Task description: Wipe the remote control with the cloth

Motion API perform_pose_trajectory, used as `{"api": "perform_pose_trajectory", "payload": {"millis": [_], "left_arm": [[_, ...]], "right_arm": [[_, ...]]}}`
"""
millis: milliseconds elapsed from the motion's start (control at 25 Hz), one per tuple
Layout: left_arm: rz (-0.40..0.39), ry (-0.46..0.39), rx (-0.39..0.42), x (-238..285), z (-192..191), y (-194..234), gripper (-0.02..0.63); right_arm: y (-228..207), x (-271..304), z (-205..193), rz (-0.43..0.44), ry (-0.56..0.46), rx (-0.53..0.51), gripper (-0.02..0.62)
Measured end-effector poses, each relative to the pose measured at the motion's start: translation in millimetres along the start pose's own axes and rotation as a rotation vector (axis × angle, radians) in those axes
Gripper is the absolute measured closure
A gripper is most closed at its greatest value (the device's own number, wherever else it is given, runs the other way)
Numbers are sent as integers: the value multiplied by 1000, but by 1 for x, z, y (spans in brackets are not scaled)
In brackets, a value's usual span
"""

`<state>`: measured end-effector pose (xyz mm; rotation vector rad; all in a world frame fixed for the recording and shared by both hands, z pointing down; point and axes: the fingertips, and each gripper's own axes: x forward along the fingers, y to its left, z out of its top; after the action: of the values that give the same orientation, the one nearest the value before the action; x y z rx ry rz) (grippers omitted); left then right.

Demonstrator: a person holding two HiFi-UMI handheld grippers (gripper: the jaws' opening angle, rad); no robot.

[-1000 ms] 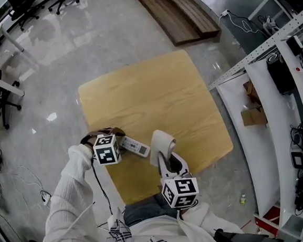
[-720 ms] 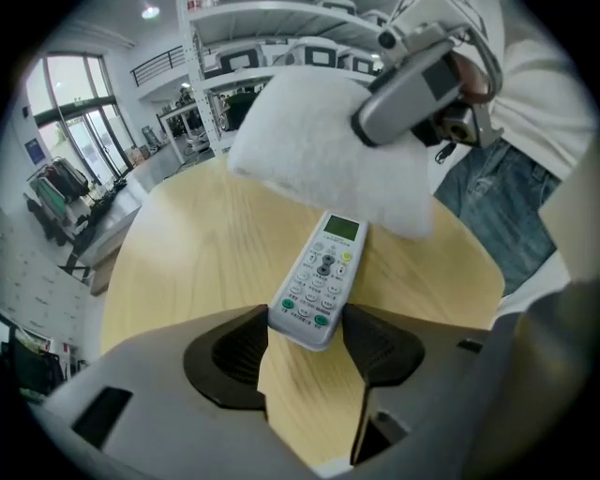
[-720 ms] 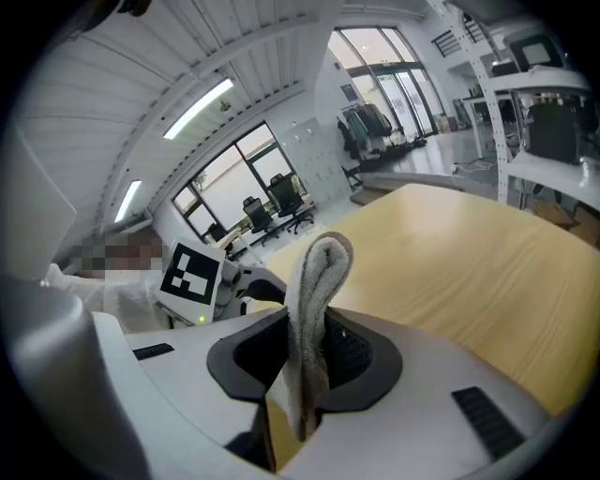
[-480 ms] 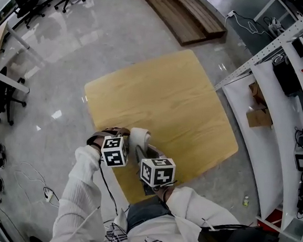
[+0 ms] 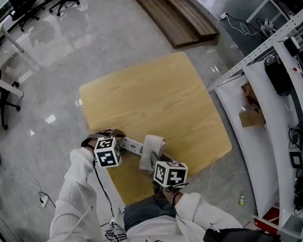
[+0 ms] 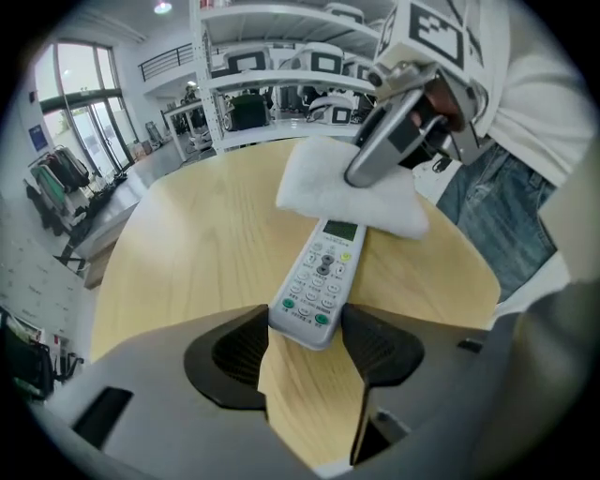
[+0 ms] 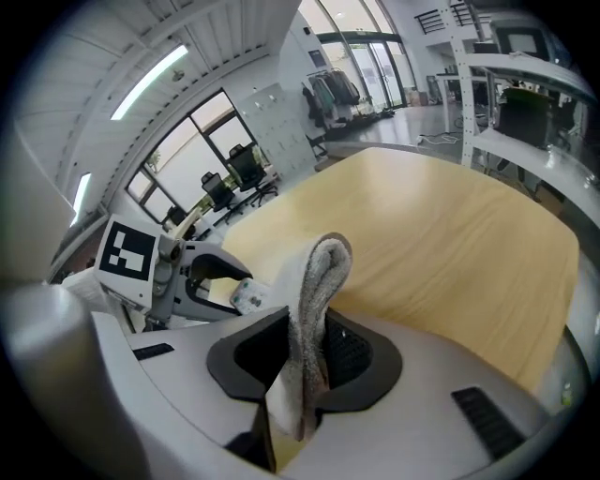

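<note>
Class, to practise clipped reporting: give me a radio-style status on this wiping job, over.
Left gripper clamped on remote control, near end. Right gripper clamped on cloth, cloth over remote's far end. Nothing blocking on the table.

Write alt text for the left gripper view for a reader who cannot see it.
The left gripper clamps the near end of a white remote control over a wooden table, while the right gripper holds a cloth on its far end.
</note>
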<state>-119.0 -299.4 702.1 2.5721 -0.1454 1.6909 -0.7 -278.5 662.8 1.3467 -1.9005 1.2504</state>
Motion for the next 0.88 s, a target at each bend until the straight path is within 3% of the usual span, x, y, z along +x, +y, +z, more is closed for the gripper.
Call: {"api": "perform_pose_trajectory", "payload": {"millis": [120, 200, 360, 440, 680, 880], "left_arm": [[-1, 6, 12, 0, 0, 0, 357], [-7, 12, 18, 0, 2, 0, 357], [-20, 28, 31, 2, 3, -2, 357], [-18, 33, 30, 0, 1, -4, 357], [-15, 51, 29, 1, 5, -3, 357], [-24, 62, 30, 1, 3, -3, 357]], "right_arm": [[-15, -25, 4, -18, -26, 28, 506], [-8, -34, 16, 12, -58, 1, 506], [46, -22, 38, 206, -52, 24, 506], [69, -3, 39, 253, -22, 38, 506], [84, 36, 23, 212, 45, 9, 506], [60, 40, 17, 113, 28, -70, 506]]}}
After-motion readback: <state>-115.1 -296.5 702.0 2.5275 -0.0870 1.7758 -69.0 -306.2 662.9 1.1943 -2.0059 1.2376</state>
